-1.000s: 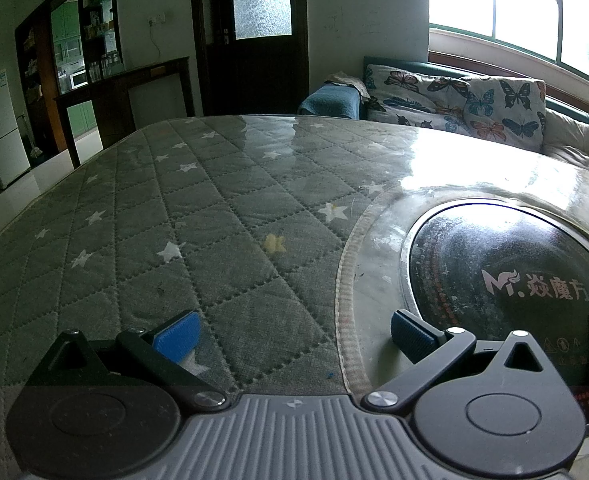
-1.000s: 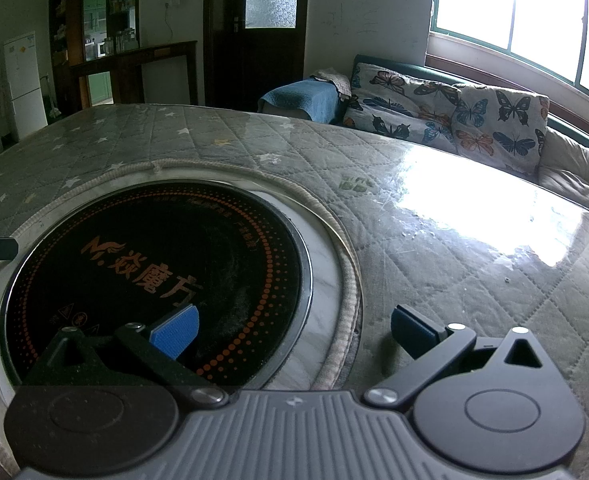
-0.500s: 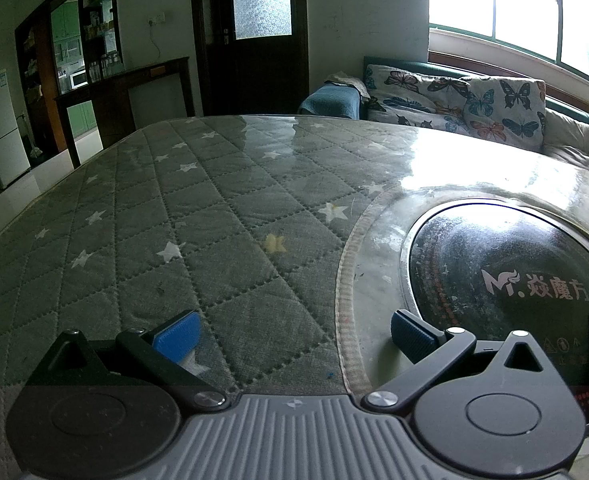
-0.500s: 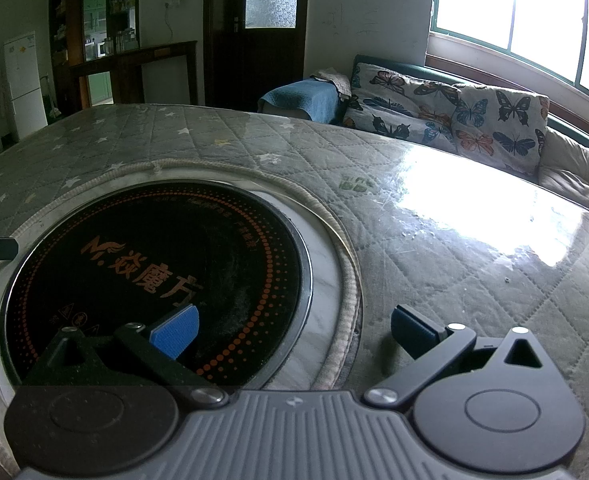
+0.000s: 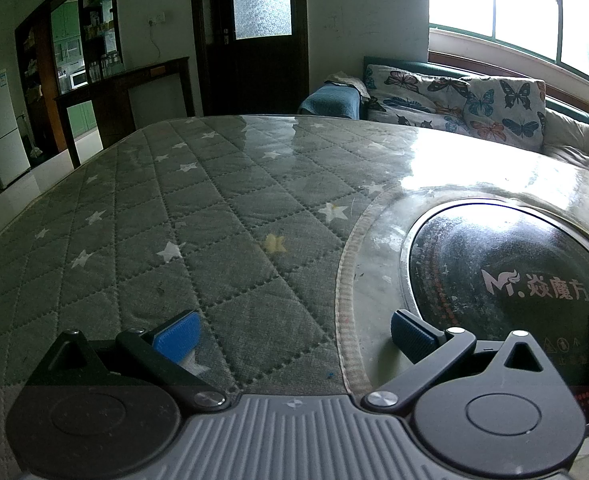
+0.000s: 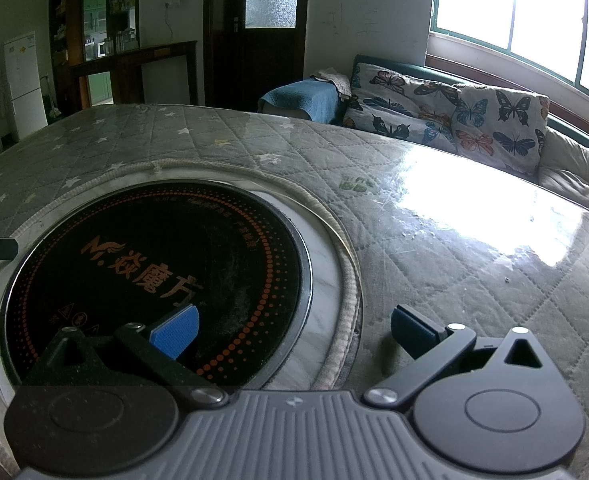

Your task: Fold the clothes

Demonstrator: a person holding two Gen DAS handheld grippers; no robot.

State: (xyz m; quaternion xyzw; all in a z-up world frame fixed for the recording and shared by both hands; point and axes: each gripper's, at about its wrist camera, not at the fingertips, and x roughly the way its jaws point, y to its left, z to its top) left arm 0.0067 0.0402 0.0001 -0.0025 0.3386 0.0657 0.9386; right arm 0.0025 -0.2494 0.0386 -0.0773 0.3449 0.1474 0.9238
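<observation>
Quilted star-print table [image 5: 198,216] with its inset induction cooktop [image 6: 154,272] shows me no clothes anywhere, so both left tongs [image 5: 292,330] and right tongs [image 6: 292,326] gape empty, and I'd expect soft, light fabric best pinched at a hem or corner.

The left hand-held gripper [image 5: 292,334] hovers, blue pads spread wide, above the grey star-patterned quilted table [image 5: 198,216], just left of its round black inset hotplate [image 5: 506,280].

Flat quilted table cover [image 5: 198,216] lies open to the left, beside the flush round cooktop [image 6: 154,276].
</observation>
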